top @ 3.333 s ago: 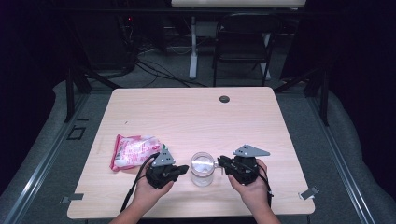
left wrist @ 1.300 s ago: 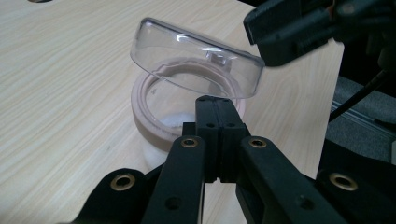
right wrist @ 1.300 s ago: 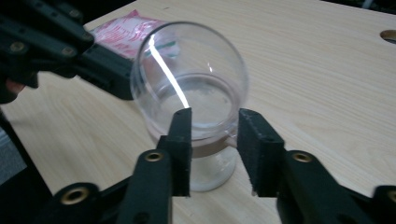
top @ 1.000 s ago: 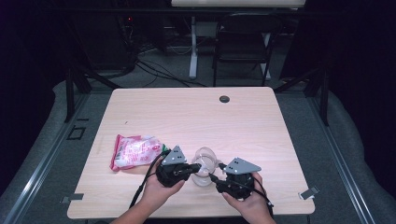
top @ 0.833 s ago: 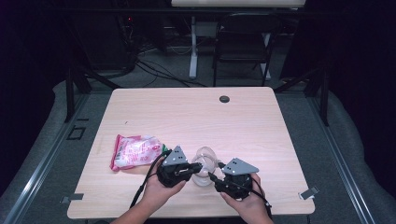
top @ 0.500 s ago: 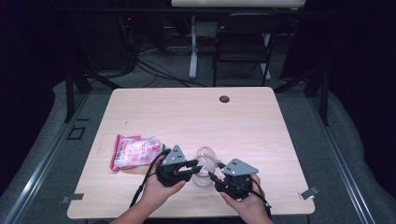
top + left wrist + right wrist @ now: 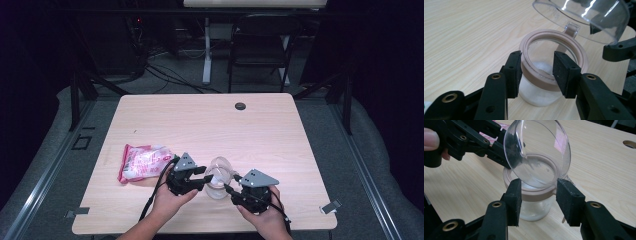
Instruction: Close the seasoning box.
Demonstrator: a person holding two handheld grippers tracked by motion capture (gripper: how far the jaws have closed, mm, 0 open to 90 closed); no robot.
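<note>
A small clear jar [image 7: 217, 187] with a tan seal ring [image 7: 554, 41] stands near the table's front edge. Its hinged clear dome lid [image 7: 539, 152] is swung up and open. White powder lies in the bottom. My right gripper [image 7: 539, 200] comes in from the right, and its jaws have closed a little onto the jar's neck just under the ring. My left gripper [image 7: 537, 72] sits at the jar's left side. Its jaws have just been opening. They straddle the near part of the rim, and the pads do not press on it.
A pink-and-white plastic bag [image 7: 145, 162] lies left of my left hand. A dark round grommet [image 7: 240, 106] sits near the table's [image 7: 280, 140] far edge. Beyond the table stand a black chair [image 7: 260, 45], cables and desk legs.
My left gripper's jaws have spread apart beside the jar's rim. The lid, down 3.3 s ago, has stood raised through the last second. Both hands have hardly moved.
</note>
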